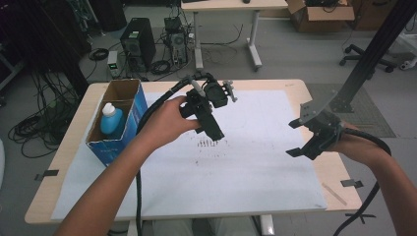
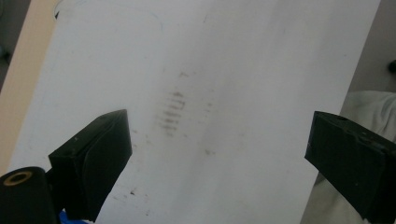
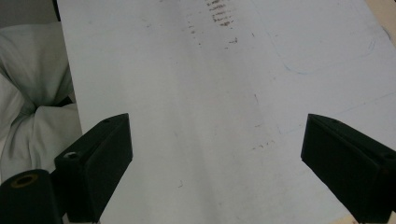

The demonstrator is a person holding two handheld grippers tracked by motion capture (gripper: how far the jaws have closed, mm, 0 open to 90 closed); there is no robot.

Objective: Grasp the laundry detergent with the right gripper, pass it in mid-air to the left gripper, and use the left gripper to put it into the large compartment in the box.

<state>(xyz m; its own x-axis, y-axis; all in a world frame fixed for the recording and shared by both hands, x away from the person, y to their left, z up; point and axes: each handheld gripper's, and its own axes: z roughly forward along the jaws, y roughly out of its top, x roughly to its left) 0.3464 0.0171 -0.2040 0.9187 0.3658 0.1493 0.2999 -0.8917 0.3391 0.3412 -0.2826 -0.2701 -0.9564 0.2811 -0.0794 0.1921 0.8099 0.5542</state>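
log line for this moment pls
left gripper: open, empty | right gripper: open, empty | blue plastic bottle: upright in blue cardboard box

Floor (image 1: 295,59): grey and smooth around my table, with cables strewn over it at the far left.
Table (image 1: 314,169): pale wood top with rounded corners, and a white sheet (image 1: 255,162) covers most of it in front of me.
Second table (image 1: 231,5): a light desk on white legs stands beyond mine.
Computer tower (image 1: 138,43): black, upright on the floor behind my table, beside smaller electronics (image 1: 175,37).
Cardboard box (image 1: 319,14): open, far right on the floor.
Office chair base (image 1: 366,58): castors show at my right.
Light: even and soft.
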